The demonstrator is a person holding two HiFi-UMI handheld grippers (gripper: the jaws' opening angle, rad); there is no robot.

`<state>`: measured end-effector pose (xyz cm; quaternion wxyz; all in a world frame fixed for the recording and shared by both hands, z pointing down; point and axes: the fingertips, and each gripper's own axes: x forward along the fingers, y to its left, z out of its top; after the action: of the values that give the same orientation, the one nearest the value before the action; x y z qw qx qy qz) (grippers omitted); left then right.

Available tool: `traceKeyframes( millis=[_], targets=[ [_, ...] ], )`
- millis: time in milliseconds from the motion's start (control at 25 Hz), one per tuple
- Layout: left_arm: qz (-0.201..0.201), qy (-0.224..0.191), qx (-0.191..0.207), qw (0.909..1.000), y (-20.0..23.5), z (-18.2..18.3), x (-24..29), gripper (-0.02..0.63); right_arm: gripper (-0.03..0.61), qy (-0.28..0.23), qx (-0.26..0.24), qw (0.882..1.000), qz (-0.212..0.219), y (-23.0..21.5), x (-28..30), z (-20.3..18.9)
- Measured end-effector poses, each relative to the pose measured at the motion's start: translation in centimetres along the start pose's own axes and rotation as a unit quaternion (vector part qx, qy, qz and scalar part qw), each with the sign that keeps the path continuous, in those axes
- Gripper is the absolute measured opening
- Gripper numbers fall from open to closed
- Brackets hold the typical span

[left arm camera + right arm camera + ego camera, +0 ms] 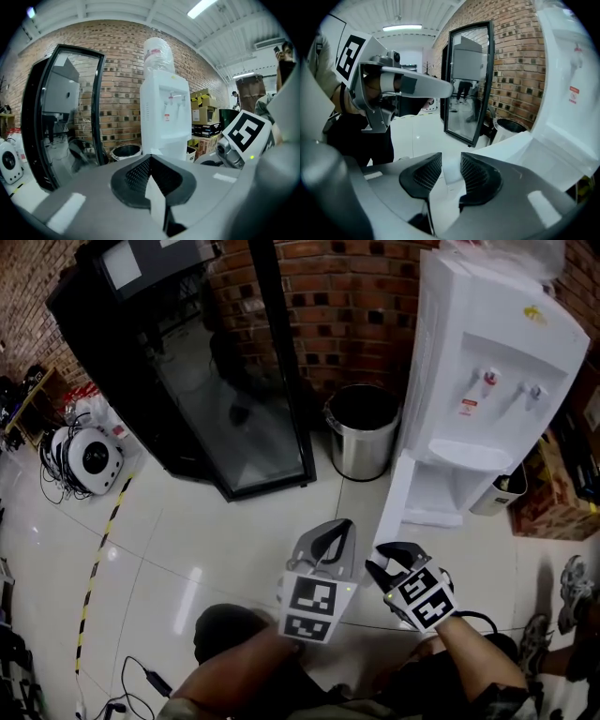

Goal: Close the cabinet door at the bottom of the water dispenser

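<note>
Glossy floor tiles (187,540) spread below. My left claw (339,526) is clenched on nothing. My right claw (384,559) gapes, released, at the open cabinet door (395,495) at twelve o'clock. I should push flat and steadily toward the water dispenser (487,381) at one o'clock.

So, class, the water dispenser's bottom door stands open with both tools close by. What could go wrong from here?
1. The right tool, jaws apart near the cabinet door, may slip off its smooth white edge.
2. A hard shove could slam it and rock the tall water dispenser.
3. The shut left tool hangs close and may bump the right one.
</note>
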<state>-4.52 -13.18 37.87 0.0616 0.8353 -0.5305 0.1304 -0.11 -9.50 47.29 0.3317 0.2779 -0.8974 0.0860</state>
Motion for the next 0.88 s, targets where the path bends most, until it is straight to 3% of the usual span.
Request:
traceKeyframes(
  millis=[240, 400, 880],
  targets=[
    [-0.011, 0.010, 0.000, 0.9999, -1.5, -0.5, 1.7, 0.000, 0.117, 0.026, 0.063, 0.997, -0.026, -2.5, -3.4, -3.0],
    [-0.031, 0.000, -0.003, 0.9995, -3.8, 0.2, 2.7, 0.000, 0.078, 0.024, 0.106, 0.993, -0.047, -4.4, -5.1, -4.5],
    [-0.091, -0.012, -0.004, 0.9958, -9.3, 0.9, 6.1, 0.000, 0.041, 0.017, 0.184, 0.975, -0.124, -9.4, -9.0, -8.0]
  ],
)
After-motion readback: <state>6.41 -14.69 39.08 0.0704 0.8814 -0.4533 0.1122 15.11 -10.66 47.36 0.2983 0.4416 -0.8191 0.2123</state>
